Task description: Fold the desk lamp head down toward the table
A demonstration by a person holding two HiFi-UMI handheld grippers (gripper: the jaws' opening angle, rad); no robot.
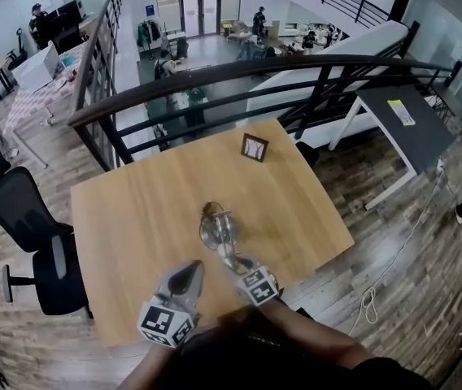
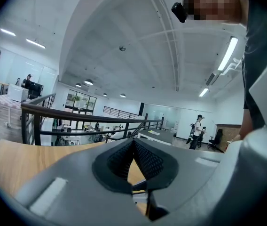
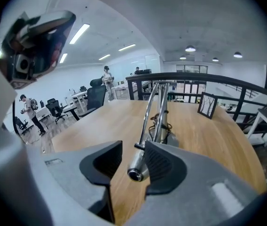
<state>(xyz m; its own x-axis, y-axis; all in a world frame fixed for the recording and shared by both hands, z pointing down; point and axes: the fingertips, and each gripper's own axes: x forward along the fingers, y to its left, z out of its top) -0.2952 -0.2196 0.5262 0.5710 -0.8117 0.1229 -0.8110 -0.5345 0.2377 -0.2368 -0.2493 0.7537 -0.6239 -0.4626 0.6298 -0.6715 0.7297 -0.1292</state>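
Note:
A chrome desk lamp (image 1: 217,227) stands near the middle of the wooden table (image 1: 141,201). In the right gripper view its thin rods (image 3: 152,109) rise from the base, and a chrome tube end (image 3: 136,170) reaches toward me. My right gripper (image 3: 132,161) is open around that tube: the tube lies against the right pad (image 3: 161,161), and a clear gap separates it from the left pad. In the head view the right gripper (image 1: 236,262) sits just in front of the lamp. My left gripper (image 1: 190,273) hovers beside it to the left, shut and empty, its tips (image 2: 133,142) meeting.
A small dark picture frame (image 1: 254,147) stands at the table's far edge, also seen behind the lamp (image 3: 207,105). A black railing (image 1: 239,75) runs beyond the table. Black office chairs (image 1: 28,234) stand to the left and a grey table (image 1: 406,124) to the right.

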